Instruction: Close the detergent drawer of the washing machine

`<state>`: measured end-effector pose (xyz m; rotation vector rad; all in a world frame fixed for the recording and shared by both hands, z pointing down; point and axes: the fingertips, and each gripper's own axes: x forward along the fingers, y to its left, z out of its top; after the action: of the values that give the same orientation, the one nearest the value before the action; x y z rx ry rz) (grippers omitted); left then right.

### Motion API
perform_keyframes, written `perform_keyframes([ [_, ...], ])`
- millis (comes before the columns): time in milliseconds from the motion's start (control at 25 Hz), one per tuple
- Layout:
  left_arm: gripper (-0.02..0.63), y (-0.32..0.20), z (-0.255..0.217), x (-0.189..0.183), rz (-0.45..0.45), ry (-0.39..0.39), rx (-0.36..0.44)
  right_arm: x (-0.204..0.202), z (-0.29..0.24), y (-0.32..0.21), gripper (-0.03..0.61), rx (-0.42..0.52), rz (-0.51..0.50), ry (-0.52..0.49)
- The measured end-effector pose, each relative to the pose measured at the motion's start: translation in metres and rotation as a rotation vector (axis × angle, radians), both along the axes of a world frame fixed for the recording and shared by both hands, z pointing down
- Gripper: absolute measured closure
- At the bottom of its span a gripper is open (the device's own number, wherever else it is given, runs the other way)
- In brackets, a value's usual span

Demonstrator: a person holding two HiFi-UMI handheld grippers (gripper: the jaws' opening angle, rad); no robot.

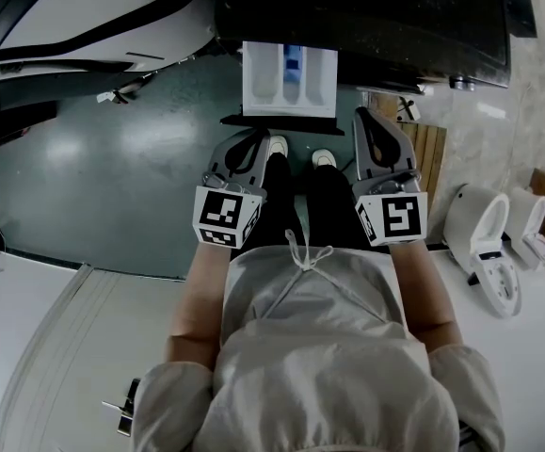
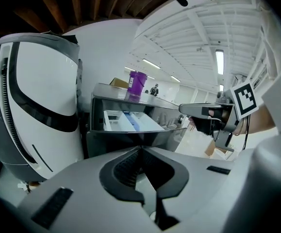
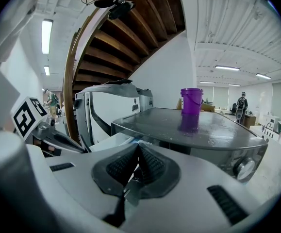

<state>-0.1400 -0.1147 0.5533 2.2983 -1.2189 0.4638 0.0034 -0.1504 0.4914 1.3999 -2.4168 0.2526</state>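
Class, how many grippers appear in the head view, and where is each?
2. The left gripper is below the left corner of the detergent drawer, the right gripper beside its right corner. None seems hidden.

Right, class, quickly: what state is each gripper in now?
Left gripper: closed, holding nothing.
Right gripper: closed, holding nothing.

Grey washing machine top point(image 3: 218, 125) with a purple bucket point(image 3: 191, 101) upright on it, grey-green floor point(image 1: 93, 158) below.

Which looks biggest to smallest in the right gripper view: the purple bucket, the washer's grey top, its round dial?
1. Grey washing machine top.
2. Purple plastic bucket and round silver dial look alike; unranked.
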Motion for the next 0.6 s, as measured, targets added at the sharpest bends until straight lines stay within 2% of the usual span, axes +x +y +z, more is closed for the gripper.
perform_keyframes([
  [600, 0.595, -0.046, -0.001, 0.002, -0.04, -0.038, -0.046, 0.0, -0.015, -0.013, 0.572, 0.018, 0.018, -0.014],
])
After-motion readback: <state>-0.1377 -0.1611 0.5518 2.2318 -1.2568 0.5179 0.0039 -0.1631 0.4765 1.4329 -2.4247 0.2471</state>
